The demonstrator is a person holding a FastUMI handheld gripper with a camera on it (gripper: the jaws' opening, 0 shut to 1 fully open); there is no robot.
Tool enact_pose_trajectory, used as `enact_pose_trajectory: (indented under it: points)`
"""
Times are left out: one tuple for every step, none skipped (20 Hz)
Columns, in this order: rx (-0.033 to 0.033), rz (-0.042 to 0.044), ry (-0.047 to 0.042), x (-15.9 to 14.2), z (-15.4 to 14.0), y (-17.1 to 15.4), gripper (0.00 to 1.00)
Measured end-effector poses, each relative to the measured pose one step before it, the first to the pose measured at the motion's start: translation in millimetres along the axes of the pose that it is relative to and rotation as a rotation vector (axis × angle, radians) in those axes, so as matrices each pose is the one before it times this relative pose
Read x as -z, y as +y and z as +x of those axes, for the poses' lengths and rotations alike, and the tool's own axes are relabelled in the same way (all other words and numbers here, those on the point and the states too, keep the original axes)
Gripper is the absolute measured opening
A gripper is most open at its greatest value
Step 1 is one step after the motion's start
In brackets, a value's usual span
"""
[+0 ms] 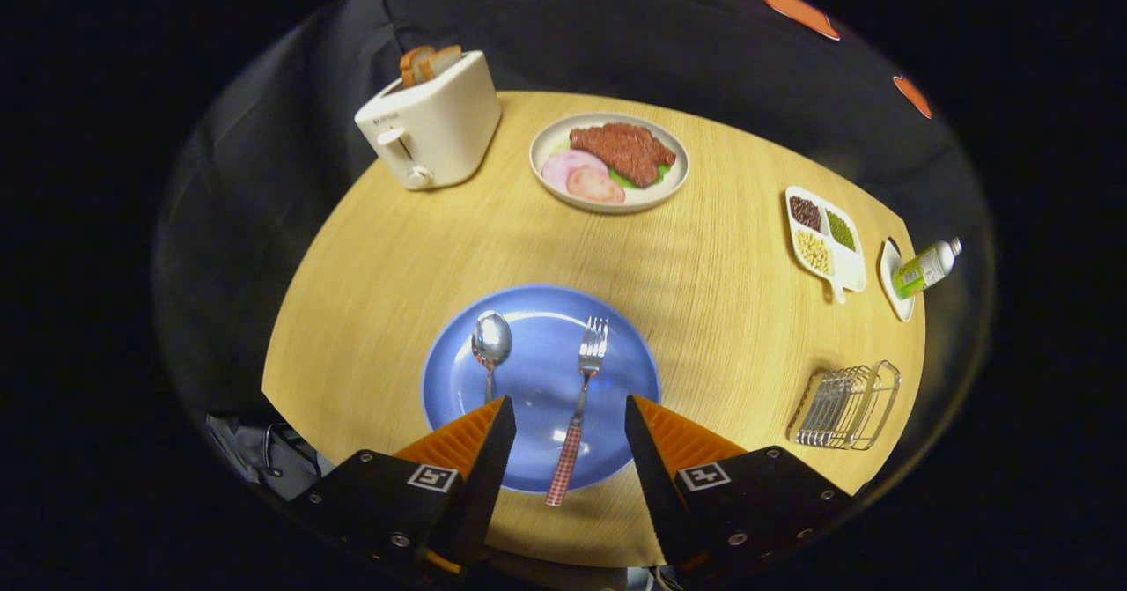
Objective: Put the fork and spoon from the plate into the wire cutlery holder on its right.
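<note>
Nothing is moved yet: your gripper (565, 415) hangs with its fingers spread wide and empty over the blue plate (616, 371) at the table's near edge. The fork (581, 397) lies between the fingers, the spoon (490, 344) ahead of the left one. The wire cutlery holder (845, 406) stands empty near the right edge. Both pieces remain.

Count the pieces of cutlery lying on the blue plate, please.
2. The fork lies between the open gripper fingers, its checked handle over the blue plate rim. The spoon lies just ahead of the left finger, its handle partly hidden.
</note>
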State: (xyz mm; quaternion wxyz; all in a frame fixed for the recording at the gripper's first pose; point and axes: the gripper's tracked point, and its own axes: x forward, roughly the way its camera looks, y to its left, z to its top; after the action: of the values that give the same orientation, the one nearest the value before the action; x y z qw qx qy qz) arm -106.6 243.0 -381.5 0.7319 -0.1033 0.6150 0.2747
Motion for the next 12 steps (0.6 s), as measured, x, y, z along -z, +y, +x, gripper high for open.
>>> enact_pose_trajectory:
  points:
    - [0.01720,-0.00245,0.02994,7.44,9.88,-0.70,0.74]
    - [0.01171,0.00741,0.03461,7.67,7.05,-0.44,0.72]
    - [-0.00950,0.01177,0.03012,7.70,7.73,3.57,0.70]
    - [-0.00614,0.01229,0.02706,4.52,7.18,2.84,0.67]
    - [0.00085,0.00280,0.02235,3.99,5.09,0.78,0.65]
    - [0.01833,-0.00133,0.01334,1.71,5.59,-2.69,0.62]
    - [0.00780,-0.00315,0.00807,-0.14,2.55,-1.21,0.58]
    - [0.00530,-0.00106,0.00950,2.44,4.22,0.81,0.52]
    - [0.00381,0.00061,0.01010,0.05,2.61,0.13,0.45]
    - [0.01062,0.00180,0.00626,-0.46,2.87,-1.00,0.39]
    - [0.01171,0.00390,-0.00012,-1.70,2.81,-2.10,0.32]
    - [0.00968,0.00681,0.00004,-0.59,3.28,-1.55,0.26]
